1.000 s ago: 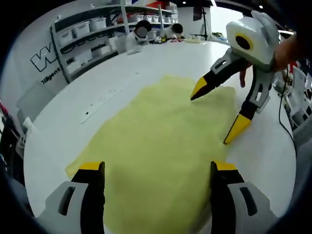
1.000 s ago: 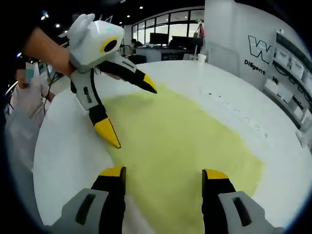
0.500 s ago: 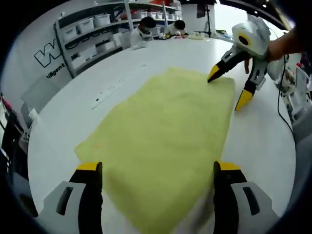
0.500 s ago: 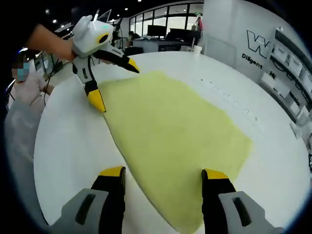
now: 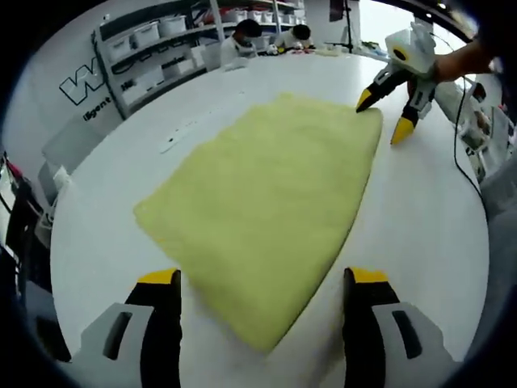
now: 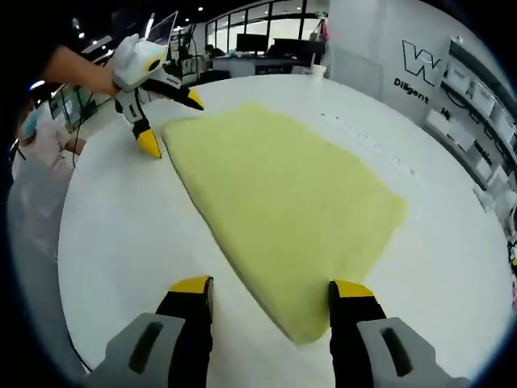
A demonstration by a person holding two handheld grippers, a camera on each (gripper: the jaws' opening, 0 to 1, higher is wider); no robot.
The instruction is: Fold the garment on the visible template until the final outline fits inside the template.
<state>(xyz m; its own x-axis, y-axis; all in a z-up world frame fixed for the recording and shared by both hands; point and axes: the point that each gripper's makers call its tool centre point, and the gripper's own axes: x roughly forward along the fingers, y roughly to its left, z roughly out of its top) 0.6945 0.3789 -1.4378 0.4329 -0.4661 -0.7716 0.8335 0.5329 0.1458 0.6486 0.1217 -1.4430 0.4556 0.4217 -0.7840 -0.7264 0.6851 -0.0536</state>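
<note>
A pale yellow garment [image 5: 266, 194] lies flat as a rough rectangle on the round white table [image 5: 420, 234]. In the left gripper view its near corner reaches in between my left gripper's [image 5: 264, 279] jaws, which stand wide apart and hold nothing. At the garment's far corner my right gripper [image 5: 384, 117] is open, one tip at the cloth's edge, the other on the table. In the right gripper view the garment [image 6: 283, 202] ends just ahead of my open right gripper [image 6: 270, 287]. The left gripper [image 6: 171, 123] is open at the far corner.
Shelves with bins [image 5: 153, 48] and seated people [image 5: 246, 36] are beyond the table's far side. A row of faint marks [image 5: 174, 141] runs on the table beside the garment. A cable [image 5: 462, 162] trails at the right. A person [image 6: 32, 162] stands at the table's left edge.
Both grippers have drawn back from over the garment towards its opposite corners, staying open. The garment now shows whole and flat between them, its near corner inside each view's jaws.
</note>
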